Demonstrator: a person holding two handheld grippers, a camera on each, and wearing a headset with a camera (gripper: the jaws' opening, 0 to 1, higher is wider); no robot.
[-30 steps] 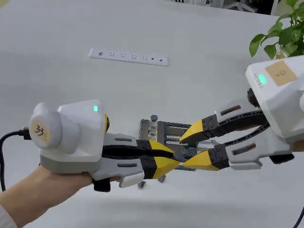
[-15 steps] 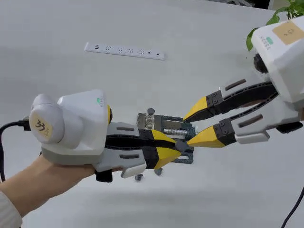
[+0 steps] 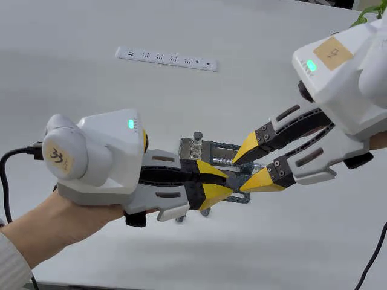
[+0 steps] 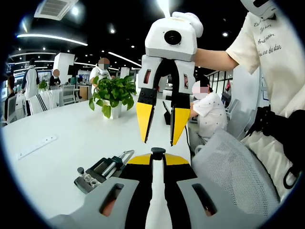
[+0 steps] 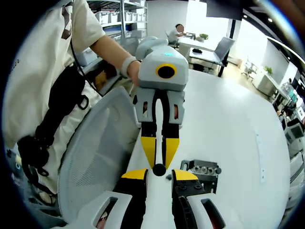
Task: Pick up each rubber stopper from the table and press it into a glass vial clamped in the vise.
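A small black rubber stopper [image 5: 158, 169] sits pinched between the yellow tips of the left gripper [image 3: 225, 183], whose tongs are closed together on it, clear of the table top. Facing it tip to tip is the right gripper [image 3: 247, 172], with its two yellow-tipped tongs spread apart and nothing between them. Its tips hang just beside the stopper without touching it.

Seen from the head view, the pair meet over the near end of a small grey metal vise [image 3: 213, 151] that stands on the broad white table [image 3: 91, 90]. Clear glass vials [image 3: 196, 148] stand in a row at the vise's left end, and one dark stopper [image 3: 197, 135] shows on top at the far end of the row. Two small dark pieces [image 3: 205, 211] lie on the table just below the left gripper; they are too small to tell apart.

A person's left hand [image 3: 66, 223] grips the left gripper's white housing, where a black cable [image 3: 12, 175] trails off to the left. Farther back on the table lies a long white power strip [image 3: 166, 59], well apart from the vise. In the left gripper view a leafy green potted plant [image 4: 112, 95] stands at the far side of the table, with a grey mesh office chair [image 4: 228, 162] alongside.
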